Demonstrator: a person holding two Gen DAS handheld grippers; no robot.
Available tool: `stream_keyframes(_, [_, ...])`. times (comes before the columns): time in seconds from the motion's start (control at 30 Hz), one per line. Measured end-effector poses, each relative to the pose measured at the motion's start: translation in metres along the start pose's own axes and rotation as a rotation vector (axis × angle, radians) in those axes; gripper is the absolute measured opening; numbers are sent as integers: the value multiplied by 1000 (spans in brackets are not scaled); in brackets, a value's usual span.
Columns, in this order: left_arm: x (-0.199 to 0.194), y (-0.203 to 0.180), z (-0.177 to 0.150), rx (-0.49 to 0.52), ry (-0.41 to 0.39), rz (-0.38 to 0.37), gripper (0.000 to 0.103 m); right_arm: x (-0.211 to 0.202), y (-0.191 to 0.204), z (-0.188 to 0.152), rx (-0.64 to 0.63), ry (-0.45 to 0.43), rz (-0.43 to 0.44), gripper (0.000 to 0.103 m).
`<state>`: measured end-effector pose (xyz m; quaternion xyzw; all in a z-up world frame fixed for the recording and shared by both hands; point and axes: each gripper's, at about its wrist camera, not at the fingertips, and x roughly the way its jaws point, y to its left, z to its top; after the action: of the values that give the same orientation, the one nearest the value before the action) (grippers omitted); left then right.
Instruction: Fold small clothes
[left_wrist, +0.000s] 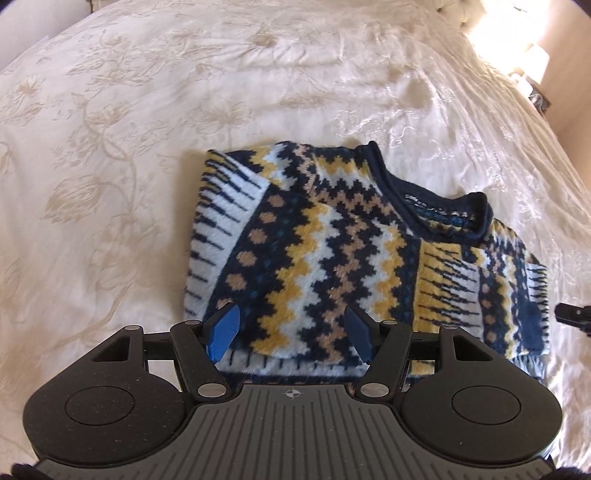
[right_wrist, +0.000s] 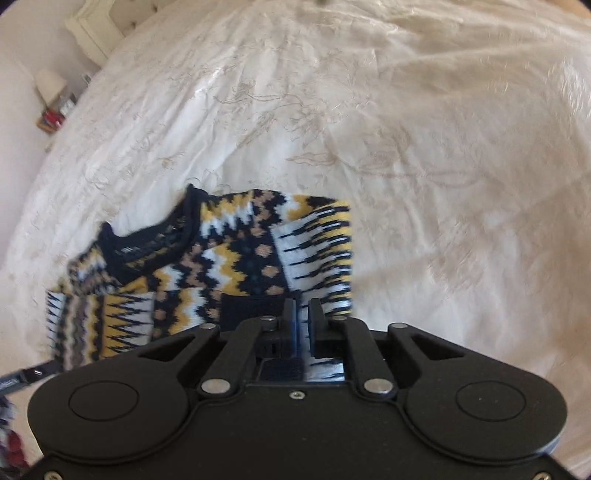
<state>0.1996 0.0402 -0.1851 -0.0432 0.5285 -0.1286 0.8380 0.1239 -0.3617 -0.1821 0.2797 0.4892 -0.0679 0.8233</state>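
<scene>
While the sweater lies half-folded | left gripper gapes, empty; right gripper nearly closed, grip unclear | next — pinch hem squarely, fold evenly.

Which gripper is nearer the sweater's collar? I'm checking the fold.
Neither clearly: the collar lies beyond both. The left gripper hovers open over the sweater's hem edge; the right gripper sits at its folded sleeve side.

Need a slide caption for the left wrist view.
Left gripper open above a folded patterned sweater on a cream bedspread.
</scene>
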Motion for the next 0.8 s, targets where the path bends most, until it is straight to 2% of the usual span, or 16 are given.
stream_keyframes(0.03, [1, -1, 0, 3, 2, 0, 61, 2, 3, -3, -4, 3, 9, 47])
stream_keyframes(0.07, [2, -1, 0, 4, 6, 0, 61, 4, 5, -5, -14, 6, 14, 70])
stream_keyframes(0.1, [2, -1, 0, 5, 10, 2, 61, 7, 8, -7, -22, 11, 17, 83])
stream_keyframes(0.33, [2, 5, -2, -5, 20, 19, 61, 30, 6, -13, 3, 70, 48, 79])
stream_keyframes(0.37, [2, 6, -3, -6, 21, 21, 61, 31, 6, -13, 8, 75, 52, 77])
stream_keyframes(0.43, [2, 8, -3, -8, 22, 26, 61, 33, 6, -13, 20, 89, 59, 58])
stream_keyframes(0.5, [2, 9, -3, -10, 22, 28, 61, 32, 11, -13, -14, 89, 23, 13])
stream_keyframes(0.63, [1, 6, 0, -6, 12, 22, 61, 2, 37, -10, -137, 11, 50, 12])
stream_keyframes(0.7, [1, 3, 2, -2, 3, 17, 61, -18, 46, -6, -183, -52, 27, 12])
stream_keyframes(0.77, [5, 1, 4, -2, 4, 12, 61, -23, 40, -2, -170, -72, -14, 12])
stream_keyframes(0.8, [8, 1, 4, -2, 9, 13, 61, -17, 33, 1, -147, -53, -34, 12])
